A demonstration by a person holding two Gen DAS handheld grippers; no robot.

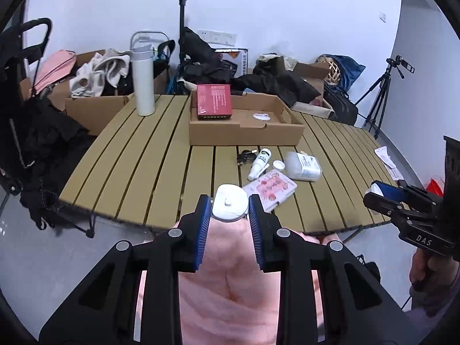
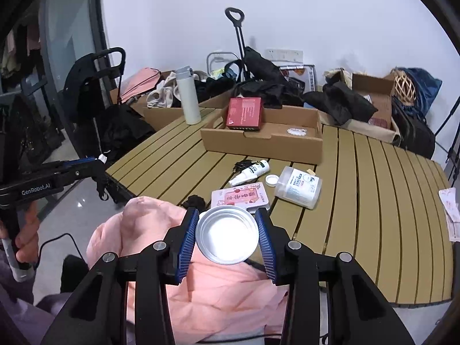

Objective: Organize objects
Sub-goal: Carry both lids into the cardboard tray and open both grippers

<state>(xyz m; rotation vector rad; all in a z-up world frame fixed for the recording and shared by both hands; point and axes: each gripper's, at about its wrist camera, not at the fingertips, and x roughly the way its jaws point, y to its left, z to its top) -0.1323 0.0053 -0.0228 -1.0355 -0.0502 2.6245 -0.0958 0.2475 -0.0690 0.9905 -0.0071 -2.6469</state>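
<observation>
My left gripper (image 1: pixel 228 205) is shut on a small white device with a button (image 1: pixel 230 204), held over pink fabric (image 1: pixel 227 281) at the table's near edge. My right gripper (image 2: pixel 227 235) is shut on a round white lid with a metal rim (image 2: pixel 226 237), held above the same pink fabric (image 2: pixel 201 287). On the slatted table (image 1: pixel 138 158) lie a pink packet (image 1: pixel 270 187), a white tube (image 1: pixel 260 162), a small white cap (image 1: pixel 278 165), a clear plastic jar on its side (image 1: pixel 304 166) and a black cable (image 1: pixel 244 155). An open cardboard tray (image 1: pixel 244 133) holds a red box (image 1: pixel 214 102).
A tall white bottle (image 1: pixel 143 82) stands at the table's far left. Cardboard boxes with clothes (image 1: pixel 95 77), black bags (image 1: pixel 276 83) and a trolley handle (image 1: pixel 182 23) crowd the back. A tripod (image 1: pixel 382 95) stands at the right. Papers (image 2: pixel 451 212) lie on the table's right edge.
</observation>
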